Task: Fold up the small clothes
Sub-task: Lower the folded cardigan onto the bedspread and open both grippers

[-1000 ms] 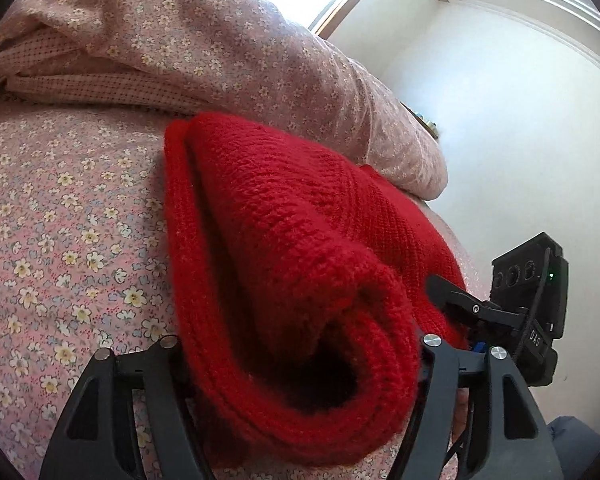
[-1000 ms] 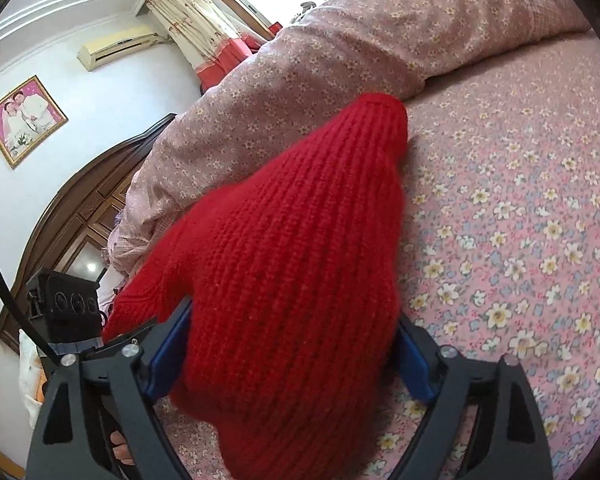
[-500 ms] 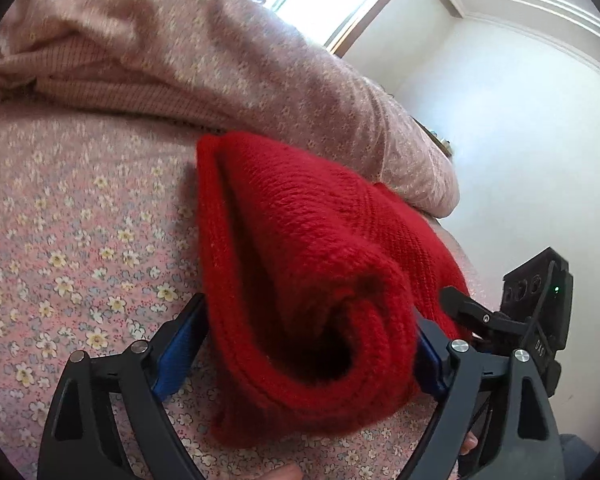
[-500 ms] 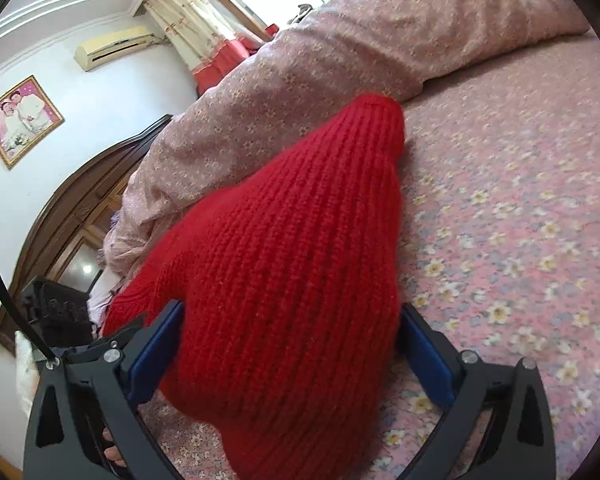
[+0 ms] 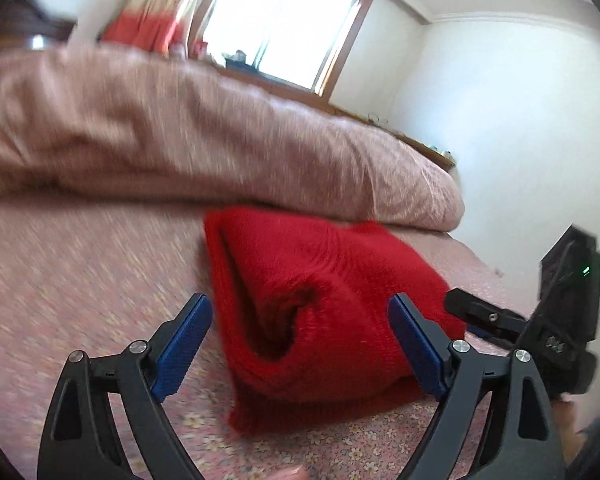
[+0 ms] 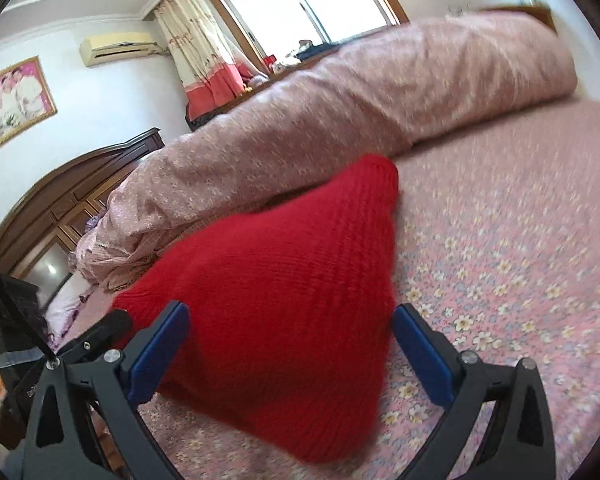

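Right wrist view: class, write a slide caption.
Open right gripper before a folded red knitted garment on a pink floral bedsheet.

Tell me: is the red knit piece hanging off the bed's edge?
No. The red knit piece lies wholly on the floral sheet, beside the rolled quilt.

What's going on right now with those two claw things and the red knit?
Left gripper open, right gripper open, jaws clear of cloth. Red knit folded, lying on bed. Quilt behind; nothing in the way.

- Premises: a home bedroom.
- Bed with pink floral-print sheet and rolled pink floral quilt.
- Dark carved wooden headboard.
- Gold-framed portrait photograph, cream wall-mounted air conditioner, curtained window.
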Action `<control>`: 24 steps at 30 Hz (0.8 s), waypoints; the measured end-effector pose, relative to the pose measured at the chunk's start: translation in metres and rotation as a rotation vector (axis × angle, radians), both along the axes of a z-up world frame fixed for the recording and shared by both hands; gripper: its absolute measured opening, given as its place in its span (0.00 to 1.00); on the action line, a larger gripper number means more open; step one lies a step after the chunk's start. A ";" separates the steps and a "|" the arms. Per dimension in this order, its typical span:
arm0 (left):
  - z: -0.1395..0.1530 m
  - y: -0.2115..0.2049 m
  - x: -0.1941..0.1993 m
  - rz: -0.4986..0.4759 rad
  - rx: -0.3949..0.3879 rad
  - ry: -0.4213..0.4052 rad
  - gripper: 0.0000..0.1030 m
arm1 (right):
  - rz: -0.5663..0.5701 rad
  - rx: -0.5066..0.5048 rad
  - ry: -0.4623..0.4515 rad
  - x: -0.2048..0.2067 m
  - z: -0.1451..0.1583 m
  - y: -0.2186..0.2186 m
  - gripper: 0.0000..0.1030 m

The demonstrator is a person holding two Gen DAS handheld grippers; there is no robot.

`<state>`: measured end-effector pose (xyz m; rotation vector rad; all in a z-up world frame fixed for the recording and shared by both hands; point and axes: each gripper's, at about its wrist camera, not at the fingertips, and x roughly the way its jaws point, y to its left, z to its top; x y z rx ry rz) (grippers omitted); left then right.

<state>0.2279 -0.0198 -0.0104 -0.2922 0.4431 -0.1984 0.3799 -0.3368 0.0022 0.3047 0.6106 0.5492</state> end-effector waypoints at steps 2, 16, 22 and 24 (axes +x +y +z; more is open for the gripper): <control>0.013 -0.002 -0.020 0.013 0.037 -0.039 0.83 | 0.003 -0.022 -0.047 -0.015 0.015 0.005 1.00; 0.037 -0.024 -0.027 0.034 0.144 -0.041 0.87 | -0.100 -0.395 -0.453 -0.137 0.064 0.019 1.00; 0.008 -0.031 -0.003 -0.005 0.217 -0.055 0.88 | -0.122 -0.311 -0.359 -0.111 0.038 0.003 1.00; -0.001 -0.038 0.004 -0.016 0.247 0.000 0.88 | -0.112 -0.328 -0.299 -0.103 0.019 0.008 1.00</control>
